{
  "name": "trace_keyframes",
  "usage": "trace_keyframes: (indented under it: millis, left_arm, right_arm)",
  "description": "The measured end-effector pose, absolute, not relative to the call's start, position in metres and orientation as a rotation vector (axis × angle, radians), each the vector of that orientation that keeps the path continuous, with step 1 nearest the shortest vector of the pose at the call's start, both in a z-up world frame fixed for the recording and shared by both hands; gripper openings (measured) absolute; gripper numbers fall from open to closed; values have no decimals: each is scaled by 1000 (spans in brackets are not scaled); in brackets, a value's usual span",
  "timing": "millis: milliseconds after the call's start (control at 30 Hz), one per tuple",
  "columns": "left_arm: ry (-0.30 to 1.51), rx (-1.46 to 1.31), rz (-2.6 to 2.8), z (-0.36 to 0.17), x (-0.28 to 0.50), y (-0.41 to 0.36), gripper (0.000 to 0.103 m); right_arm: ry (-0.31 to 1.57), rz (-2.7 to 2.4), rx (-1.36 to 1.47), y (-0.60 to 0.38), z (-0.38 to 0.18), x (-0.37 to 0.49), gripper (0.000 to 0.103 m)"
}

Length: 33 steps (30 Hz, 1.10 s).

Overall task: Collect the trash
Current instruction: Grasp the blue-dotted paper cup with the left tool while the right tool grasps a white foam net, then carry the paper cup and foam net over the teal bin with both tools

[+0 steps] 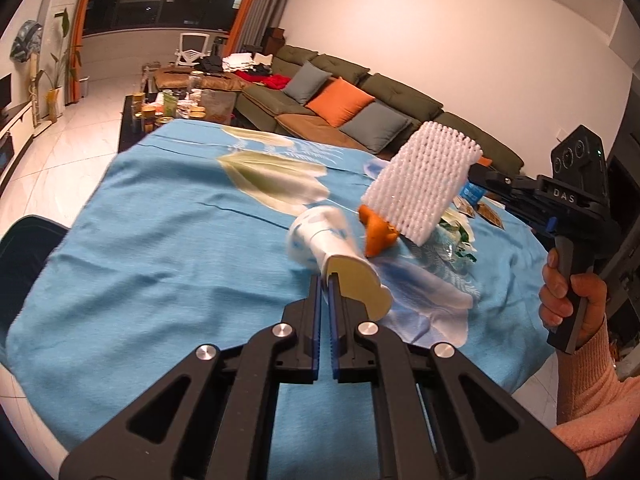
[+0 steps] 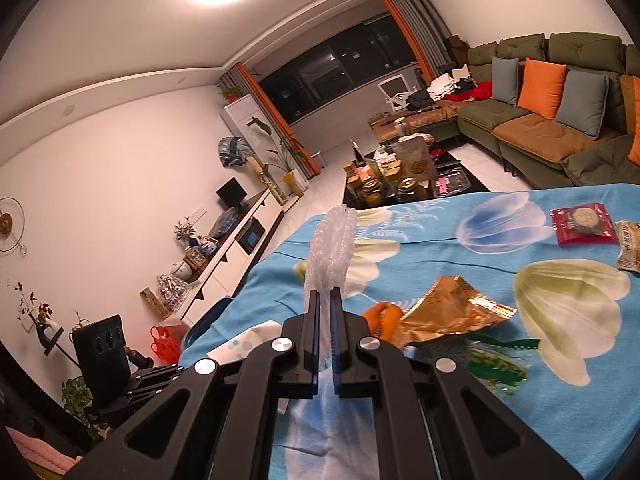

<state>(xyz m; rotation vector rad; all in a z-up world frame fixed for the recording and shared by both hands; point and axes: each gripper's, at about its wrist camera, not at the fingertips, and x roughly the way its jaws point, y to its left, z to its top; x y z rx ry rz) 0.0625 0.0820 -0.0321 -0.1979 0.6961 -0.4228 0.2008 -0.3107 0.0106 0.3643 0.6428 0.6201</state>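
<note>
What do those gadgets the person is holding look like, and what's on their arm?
Each hand-held gripper is black, with two flat fingers edged in blue and round silver bolts. One shows a pistol-style handle and white "DAS" lettering. The sleeve is pink knit.

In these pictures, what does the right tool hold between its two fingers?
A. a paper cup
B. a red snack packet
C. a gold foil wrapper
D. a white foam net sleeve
D. The right tool is shut on the white foam net sleeve, which stands up from its fingertips, while the gold foil wrapper and the red snack packet lie on the blue tablecloth, and the paper cup is in the left tool.
</note>
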Motion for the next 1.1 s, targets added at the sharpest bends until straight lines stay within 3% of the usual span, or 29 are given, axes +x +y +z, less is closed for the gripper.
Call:
trace_keyframes:
  millis: [533,600,667,1100]
  left_arm:
    - [703,-222,-325,-38,57,118,4]
    - [711,-231,-326,-41,59,117,12]
    - [717,-236,-321,-45,62,118,13]
    - [684,-253,-287,-37,58,134,4]
  right_arm:
    - [674,738,349,-263,3,208,4]
    - [689,744,347,-258,-1,209,4]
    - [703,747,342,-251,-5,211,4]
    - [702,806,326,-224,1,215,4]
